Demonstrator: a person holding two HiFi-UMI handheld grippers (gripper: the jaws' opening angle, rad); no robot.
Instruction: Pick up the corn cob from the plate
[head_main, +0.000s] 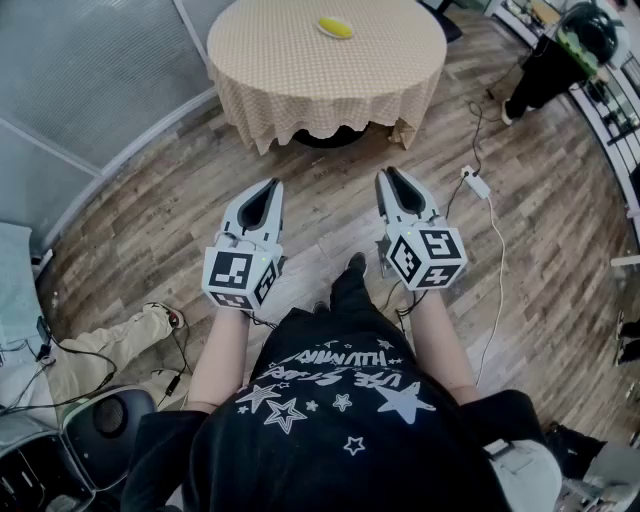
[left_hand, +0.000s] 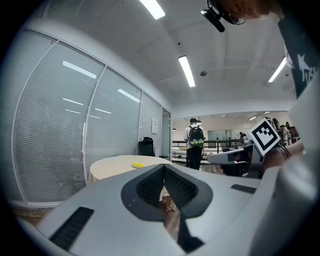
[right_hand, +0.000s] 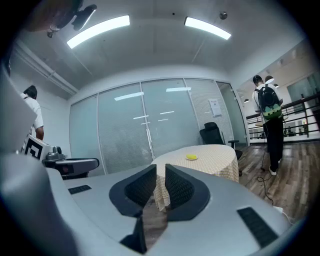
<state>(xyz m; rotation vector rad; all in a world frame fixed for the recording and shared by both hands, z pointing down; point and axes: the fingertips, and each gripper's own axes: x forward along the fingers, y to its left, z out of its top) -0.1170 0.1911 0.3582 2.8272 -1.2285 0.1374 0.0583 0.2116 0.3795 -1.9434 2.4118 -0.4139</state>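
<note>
A yellow corn cob lies on a small plate at the far side of a round table covered with a checked cloth. The cob also shows small and far off in both gripper views. My left gripper and right gripper hover side by side over the wooden floor, well short of the table, both pointing toward it. The left gripper's jaw tips meet and hold nothing. The right gripper's jaws stand a narrow slit apart, also with nothing between them.
A person with a backpack stands right of the table. A white power strip and its cable lie on the floor to the right. A frosted glass wall runs along the left. A seated person's legs show at lower left.
</note>
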